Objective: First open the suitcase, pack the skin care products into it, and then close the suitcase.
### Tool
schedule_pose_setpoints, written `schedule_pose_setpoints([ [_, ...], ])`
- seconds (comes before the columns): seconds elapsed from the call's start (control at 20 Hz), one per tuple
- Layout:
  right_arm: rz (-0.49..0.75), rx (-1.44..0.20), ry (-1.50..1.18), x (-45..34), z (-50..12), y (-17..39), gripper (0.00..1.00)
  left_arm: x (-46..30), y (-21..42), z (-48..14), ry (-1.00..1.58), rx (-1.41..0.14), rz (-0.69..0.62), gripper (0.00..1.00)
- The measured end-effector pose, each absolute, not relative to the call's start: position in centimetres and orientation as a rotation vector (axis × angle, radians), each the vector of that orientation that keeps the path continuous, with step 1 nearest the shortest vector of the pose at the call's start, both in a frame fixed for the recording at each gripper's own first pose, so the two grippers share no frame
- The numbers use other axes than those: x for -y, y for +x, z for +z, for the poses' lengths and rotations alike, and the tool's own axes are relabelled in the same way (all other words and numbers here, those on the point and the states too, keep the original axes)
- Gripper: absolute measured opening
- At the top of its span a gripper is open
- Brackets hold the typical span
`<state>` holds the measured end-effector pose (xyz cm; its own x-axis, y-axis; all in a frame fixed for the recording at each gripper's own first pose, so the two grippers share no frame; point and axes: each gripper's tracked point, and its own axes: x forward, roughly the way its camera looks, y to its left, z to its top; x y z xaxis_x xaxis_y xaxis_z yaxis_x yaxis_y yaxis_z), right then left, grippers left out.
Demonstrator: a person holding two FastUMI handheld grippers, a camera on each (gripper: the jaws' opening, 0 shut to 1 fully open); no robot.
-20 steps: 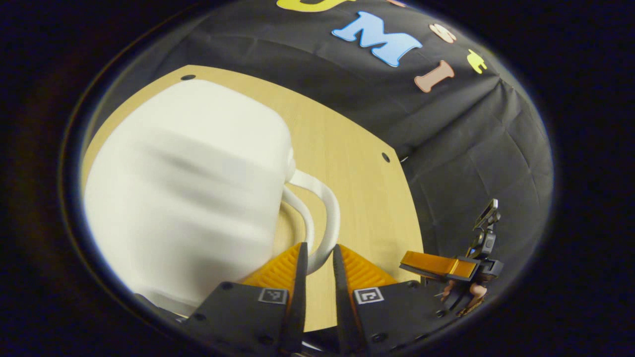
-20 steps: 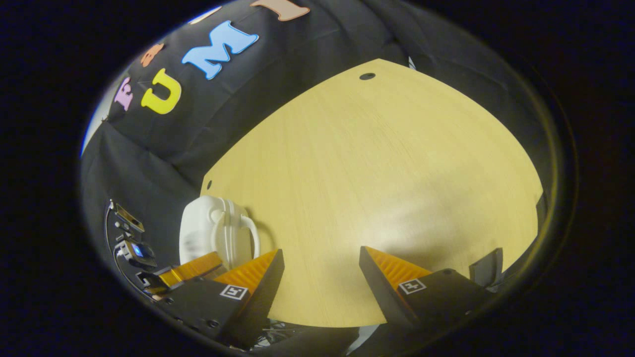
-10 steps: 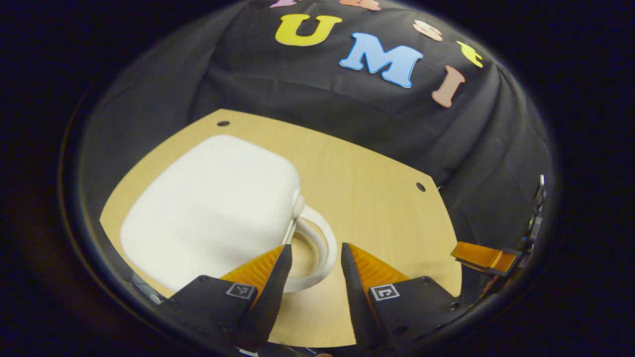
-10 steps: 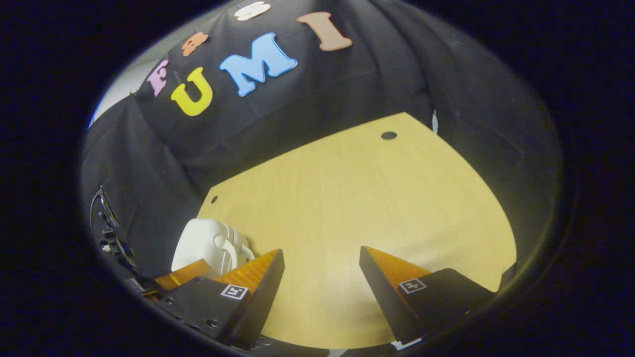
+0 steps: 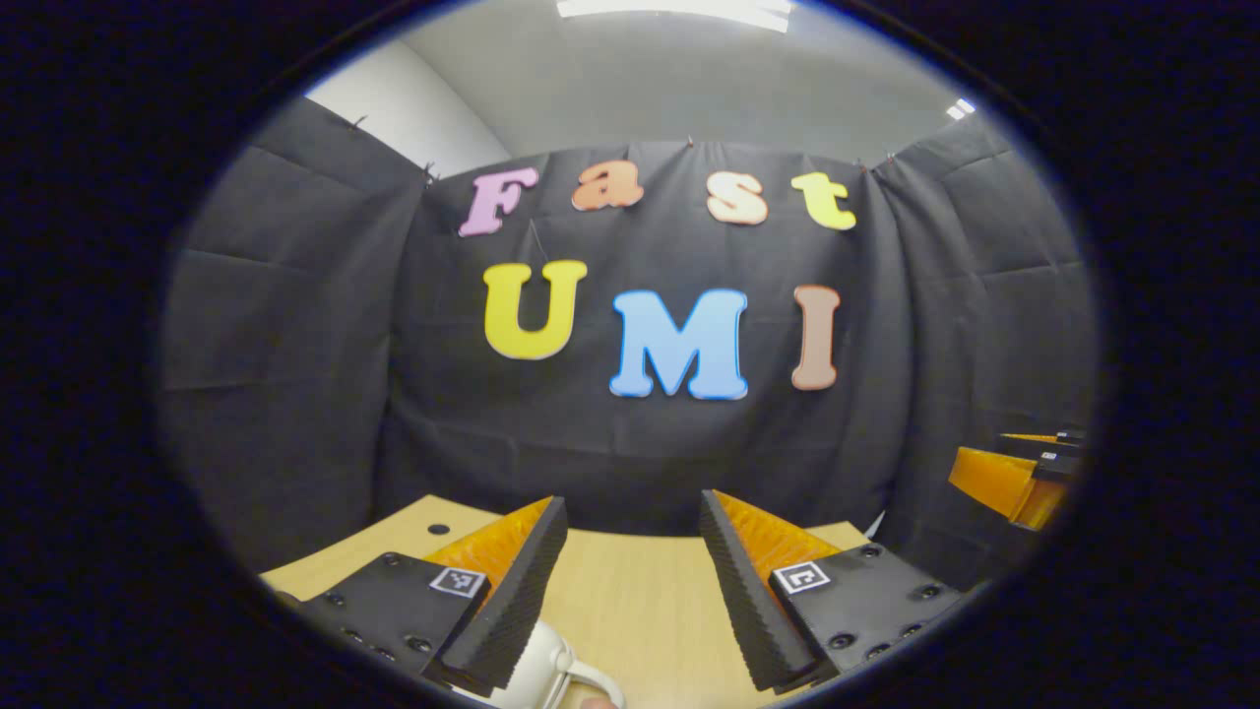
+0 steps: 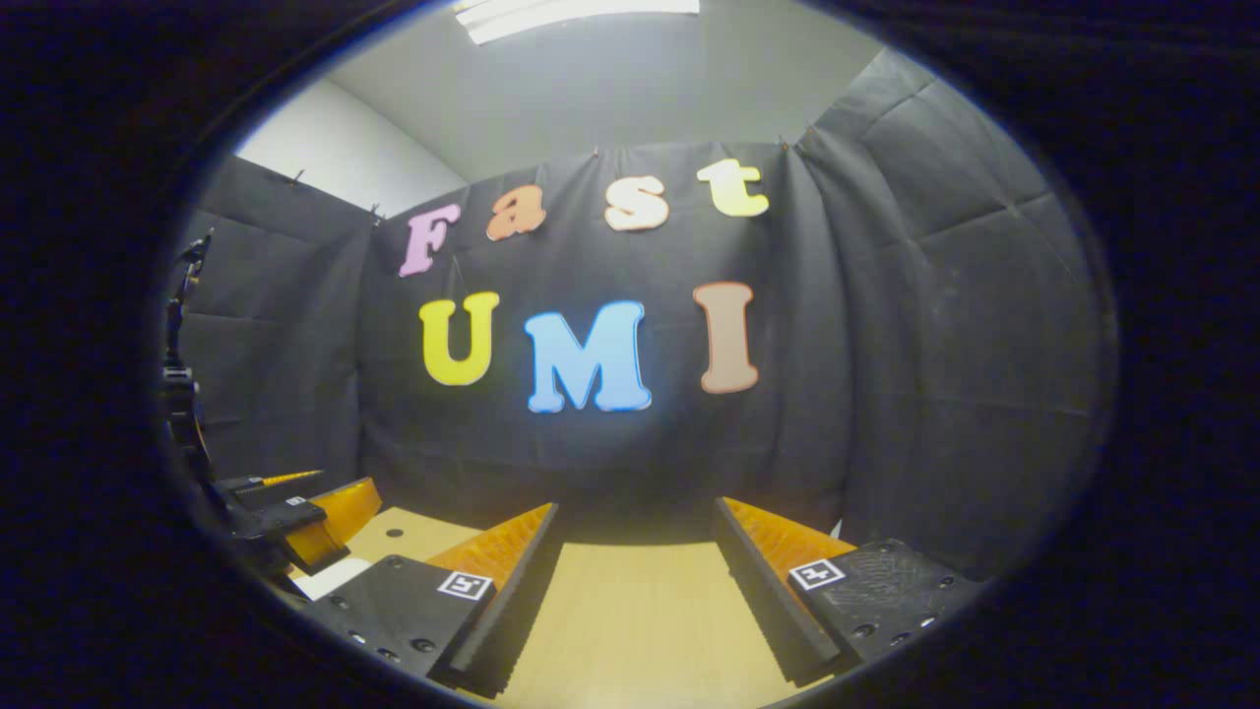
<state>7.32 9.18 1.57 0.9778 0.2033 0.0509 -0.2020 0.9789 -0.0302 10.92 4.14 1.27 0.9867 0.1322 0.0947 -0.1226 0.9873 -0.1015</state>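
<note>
Pointing level toward the booth's black cloth wall (image 5: pixel 295 394), both grippers sit above the wooden surface (image 5: pixel 630 601).

In the left gripper view, the left gripper (image 5: pixel 630 581) has its jaws set wide apart, with nothing between them but the bare surface. The white suitcase (image 5: pixel 536 675) peeks in at the bottom edge, just below the left-hand finger; its looped handle (image 5: pixel 591 679) curves toward the gap between the jaws, touching neither finger. Whether the case is closed cannot be told from this sliver. A small dark hole (image 5: pixel 439 529) marks the surface beyond that finger. Far off to the right of the suitcase, the right gripper's orange finger shows at the edge.

In the right gripper view, the left gripper appears at the left edge, with a white patch just below it. The right gripper (image 6: pixel 635 581) follows, jaws wide and empty over the surface (image 6: pixel 630 620).
</note>
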Motion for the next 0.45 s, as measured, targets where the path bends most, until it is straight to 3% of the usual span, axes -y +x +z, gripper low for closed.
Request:
schedule_pose_setpoints([
  [0.15, 0.180, 0.181, -0.094, -9.6, 1.9, 7.9, 0.94, -3.1, 9.7, -2.2, -0.030, 0.105, 0.189, 0.91],
  [0.45, 0.131, 0.043, -0.125, -9.6, -4.2, 6.0, 0.94, -1.6, 8.4, -3.9, -0.008, 0.081, 0.092, 0.90],
])
